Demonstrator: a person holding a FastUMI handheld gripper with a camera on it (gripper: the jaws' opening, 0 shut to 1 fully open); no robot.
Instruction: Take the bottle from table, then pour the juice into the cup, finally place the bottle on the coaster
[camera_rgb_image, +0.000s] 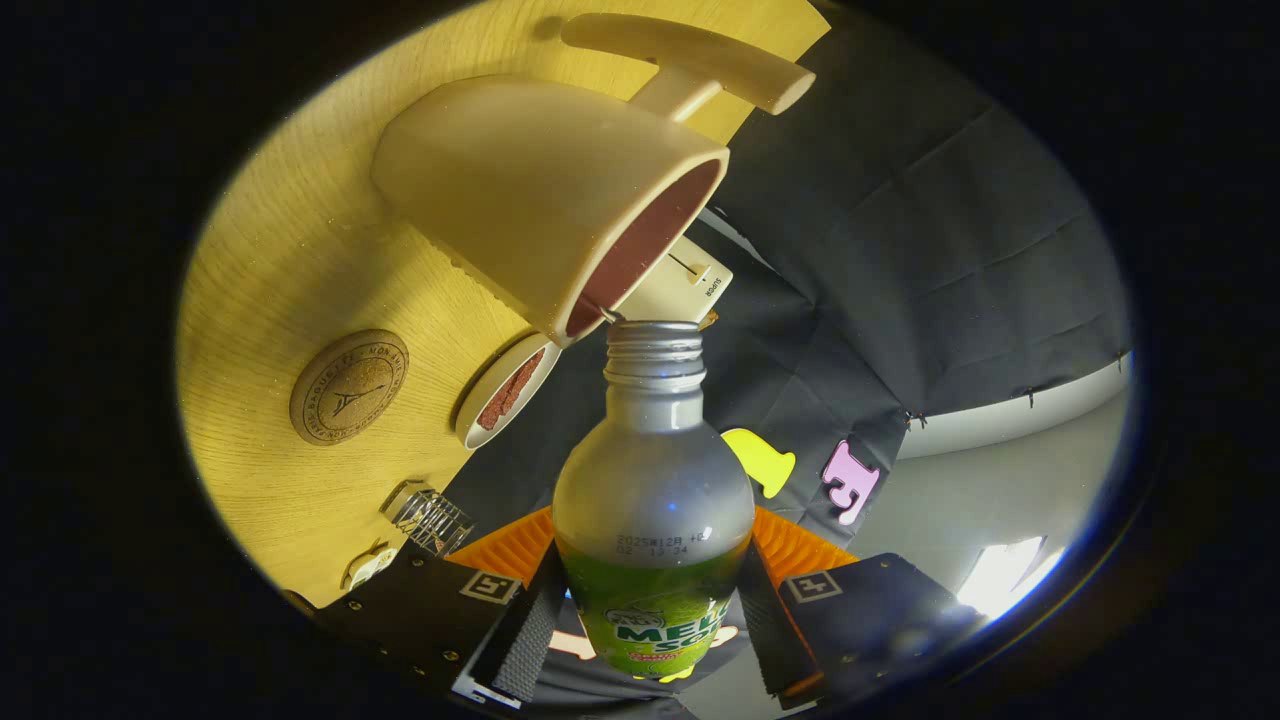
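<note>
Now tipped hard over toward the cream ceramic cup with a dark red inside (560, 190), open threaded mouth just beside its rim: the clear plastic bottle with a green label (652, 520). Pinched at the labelled belly between both fingers of the tool (650, 625). Probably light, smooth and slippery, slightly yielding; labelled middle the safest hold. Round cork coaster (349, 386) well apart from the cup, on the pale wooden table (290, 280).
</note>
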